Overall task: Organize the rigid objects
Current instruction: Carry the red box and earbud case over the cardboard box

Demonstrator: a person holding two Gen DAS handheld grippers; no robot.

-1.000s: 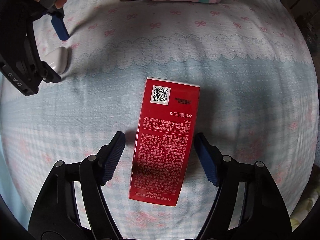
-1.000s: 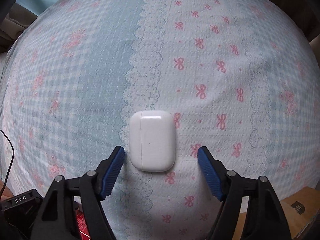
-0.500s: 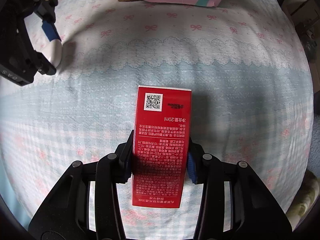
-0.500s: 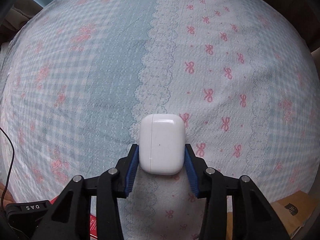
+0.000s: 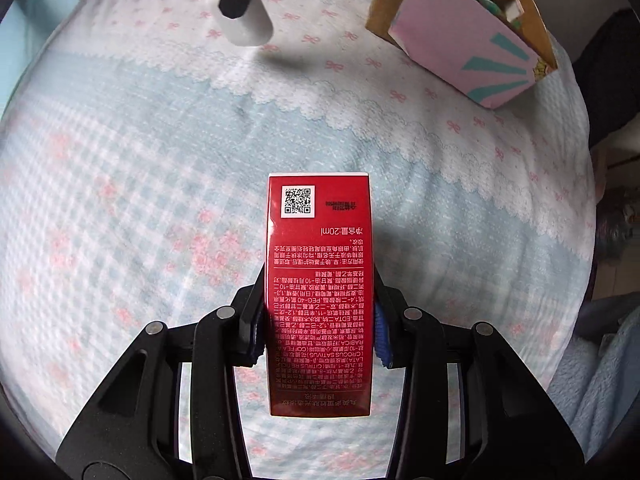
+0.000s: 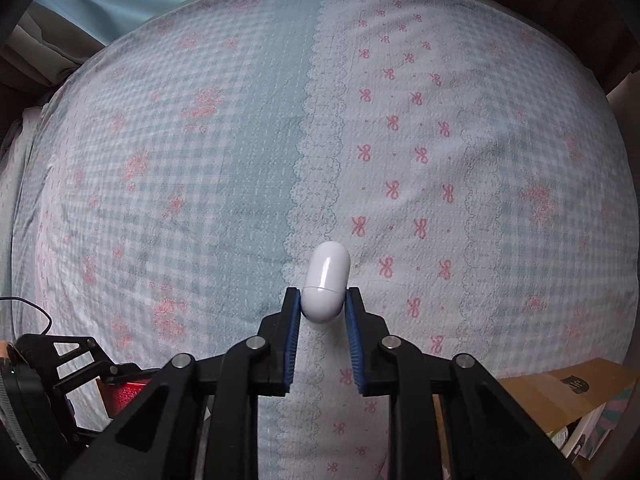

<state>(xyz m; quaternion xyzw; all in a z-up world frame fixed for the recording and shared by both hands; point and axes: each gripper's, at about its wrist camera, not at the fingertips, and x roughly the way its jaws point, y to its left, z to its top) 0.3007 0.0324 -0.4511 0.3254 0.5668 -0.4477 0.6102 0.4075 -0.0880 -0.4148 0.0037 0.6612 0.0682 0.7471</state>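
- Left tongs (image 5: 318, 330) grip the red carton (image 5: 319, 280), now lifted clear of the bed (image 5: 140, 160).
- Right tongs (image 6: 323, 306) pinch the white earbud case (image 6: 326, 280), raised and turned edge-on since the grasp.
- Far right corner: the pink storage box (image 5: 460, 40), their likely destination.

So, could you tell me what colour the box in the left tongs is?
Red box with white print, clearest in the left wrist view.

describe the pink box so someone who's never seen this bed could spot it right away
Look across the bow-print bedspread to its far right edge. There stands the pink box, open-topped, brown cardboard sides, teal stripes on its front, unlike the red carton.
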